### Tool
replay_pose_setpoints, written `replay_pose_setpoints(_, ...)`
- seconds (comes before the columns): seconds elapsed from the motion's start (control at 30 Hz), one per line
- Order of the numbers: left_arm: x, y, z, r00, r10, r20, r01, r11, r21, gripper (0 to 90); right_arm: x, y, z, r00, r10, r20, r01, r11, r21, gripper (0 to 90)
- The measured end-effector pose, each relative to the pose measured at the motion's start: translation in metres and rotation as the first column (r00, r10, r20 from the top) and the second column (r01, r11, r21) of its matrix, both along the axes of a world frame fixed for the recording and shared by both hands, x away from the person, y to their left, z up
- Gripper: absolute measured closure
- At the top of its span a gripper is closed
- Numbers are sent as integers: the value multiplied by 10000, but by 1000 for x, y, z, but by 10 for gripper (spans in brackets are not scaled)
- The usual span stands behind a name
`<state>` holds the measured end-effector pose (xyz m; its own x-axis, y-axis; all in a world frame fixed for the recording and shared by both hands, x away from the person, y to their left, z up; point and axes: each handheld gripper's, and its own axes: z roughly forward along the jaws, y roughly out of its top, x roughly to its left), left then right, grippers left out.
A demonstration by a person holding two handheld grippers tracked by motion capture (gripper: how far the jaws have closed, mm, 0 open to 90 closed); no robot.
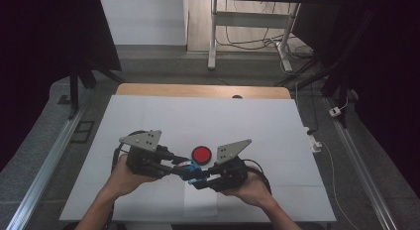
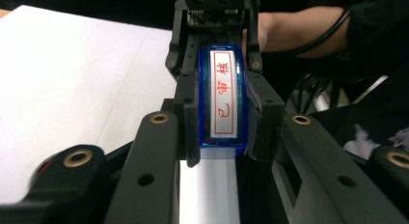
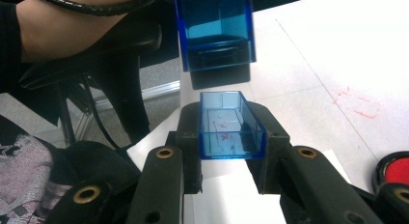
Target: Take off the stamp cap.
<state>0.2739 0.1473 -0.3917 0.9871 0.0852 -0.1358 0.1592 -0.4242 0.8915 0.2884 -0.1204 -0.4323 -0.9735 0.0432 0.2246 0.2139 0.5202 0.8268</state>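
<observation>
Misalignment threatens: your left tongs (image 1: pixel 174 168) clamp the blue stamp (image 2: pixel 220 96), your right tongs (image 1: pixel 199 182) clamp its cap (image 3: pixel 230 132), both at lower centre above the tabletop (image 1: pixel 148 121), so a skewed push jams them.

1. The white sheet (image 1: pixel 198 116) lies bare across the upper half of the high view, from its left edge to its right edge; a hand could pass there freely.
2. The red pad (image 1: pixel 201 153) sits at centre frame, just above the two grippers, and blocks the way straight ahead of them.
3. The left gripper (image 1: pixel 171 166) and right gripper (image 1: pixel 203 180) meet at lower centre, closing the gap between the hands.
4. Lower left and lower right of the sheet are open.
5. Table legs (image 1: pixel 213 36) stand at top centre, beyond the table.
</observation>
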Motion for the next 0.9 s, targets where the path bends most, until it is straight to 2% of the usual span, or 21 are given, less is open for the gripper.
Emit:
replay_pose_setpoints(0.13,-2,-5,0,9999,82,106,-85,9996,271,702,0,-2,3,9999,-78,127,77,9999,106,693)
replay_pose_setpoints(0.17,-2,-5,0,9999,87,96,-89,9996,253,702,-2,-4,3,9992,-229,329,225,9997,101,692)
replay_pose_setpoints(0.3,-3,-5,2,9996,231,136,-235,9994,257,701,-1,-11,3,9975,-508,494,505,9987,70,691)
replay_pose_setpoints(0.37,-4,-5,3,9991,395,141,-399,9987,304,701,-2,-14,5,9949,-662,763,669,9977,-71,691)
replay_pose_setpoints(0.53,-4,-4,3,9986,485,198,-492,9981,368,700,-8,-19,10,9818,-1210,1465,1273,9913,-343,691)
replay_pose_setpoints(0.63,-4,-4,4,9979,617,211,-625,9972,404,700,-11,-22,11,9769,-1346,1660,1446,9882,-499,690)
replay_pose_setpoints(0.73,-5,-4,4,9971,733,225,-741,9964,410,700,-16,-31,10,9644,-1740,1992,1887,9804,-573,690)
replay_pose_setpoints(0.77,-5,-5,4,9967,783,232,-793,9959,429,699,-17,-34,10,9607,-1854,2066,2004,9782,-541,690)
replay_pose_setpoints(0.8,-5,-5,3,9962,829,259,-840,9954,457,699,-17,-34,10,9607,-1854,2066,2004,9782,-541,690)
replay_pose_setpoints(0.83,-5,-6,3,9951,945,297,-959,9941,509,699,-19,-41,12,9533,-2139,2130,2293,9721,-498,689)
replay_pose_setpoints(0.9,-4,-7,2,9933,1124,284,-1139,9919,562,699,-20,-43,12,9519,-2253,2077,2389,9701,-426,689)
